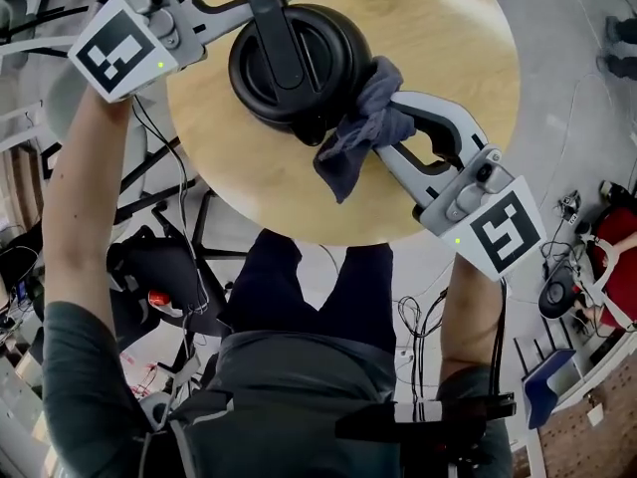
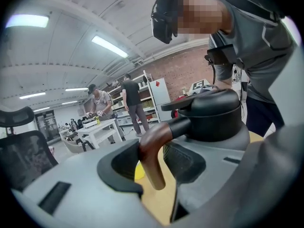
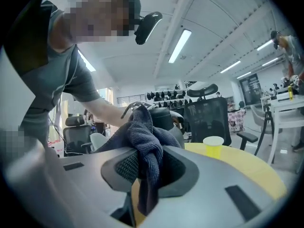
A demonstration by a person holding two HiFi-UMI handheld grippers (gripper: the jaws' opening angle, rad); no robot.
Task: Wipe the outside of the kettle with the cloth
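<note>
**A:** Kettle (image 1: 299, 63) upright on round table (image 1: 448, 28), brown handle (image 2: 151, 151) pinched between jaws of left gripper (image 2: 154, 167). Cloth (image 1: 363, 127)?

**B:** Bunched and clamped in right gripper (image 3: 145, 167), pressed against kettle's side, tail hanging loose.

**A:** Likely to pull free if dragged hard over that rim.

**B:** Or to twist the handle out of a thin, one-point hold. Could send kettle skidding or tipping. Better wiped lightly.
</note>
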